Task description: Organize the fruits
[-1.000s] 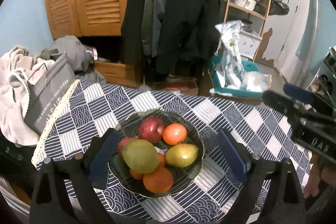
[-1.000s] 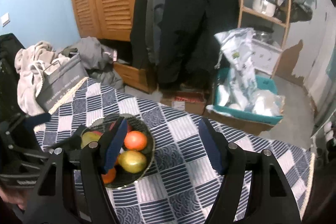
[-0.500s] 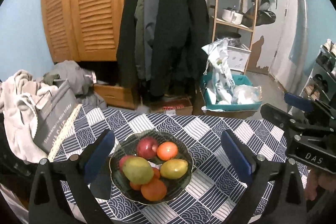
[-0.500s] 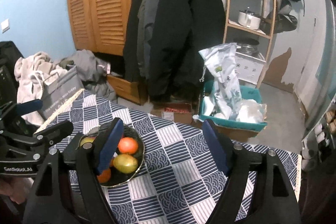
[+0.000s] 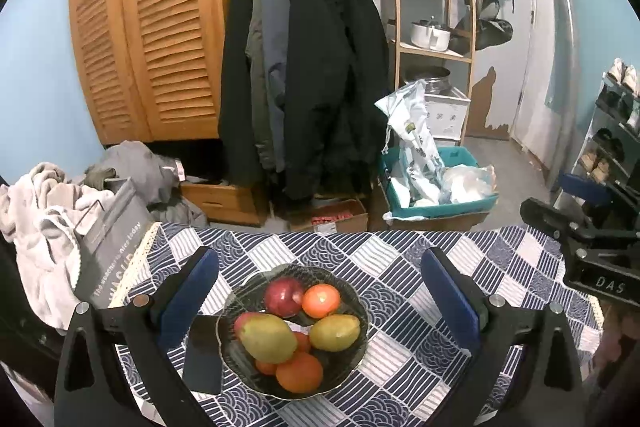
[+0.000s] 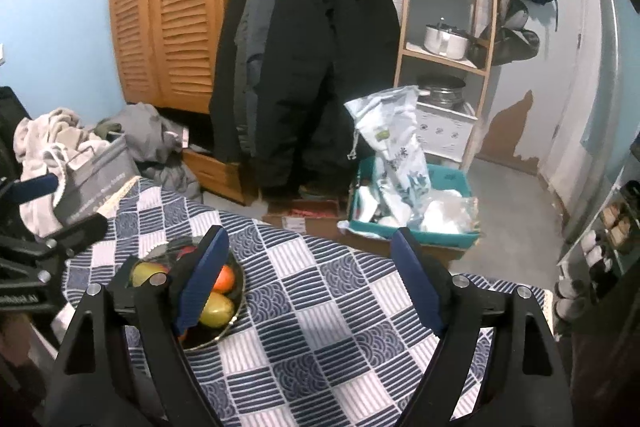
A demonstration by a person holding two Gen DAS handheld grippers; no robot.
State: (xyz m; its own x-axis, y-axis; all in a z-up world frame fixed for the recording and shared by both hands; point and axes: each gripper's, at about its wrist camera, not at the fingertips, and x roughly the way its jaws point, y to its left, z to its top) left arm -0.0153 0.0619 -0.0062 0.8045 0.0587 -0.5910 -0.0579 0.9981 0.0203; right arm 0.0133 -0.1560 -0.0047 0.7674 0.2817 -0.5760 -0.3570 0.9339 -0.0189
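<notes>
The glass bowl (image 5: 362, 319) of fruit (image 5: 266, 338) sits right between and below the left gripper (image 5: 318, 301), whose jaws are spread wide around nothing. From the right wrist view the bowl is off to the left, behind that gripper's left finger. Bench (image 5: 400, 259) has a blue-and-white checkered cloth; coats (image 5: 316, 75) and a louvered wardrobe (image 5: 152, 27) stand behind. The right gripper (image 6: 308, 275) is empty, jaws opening.
</notes>
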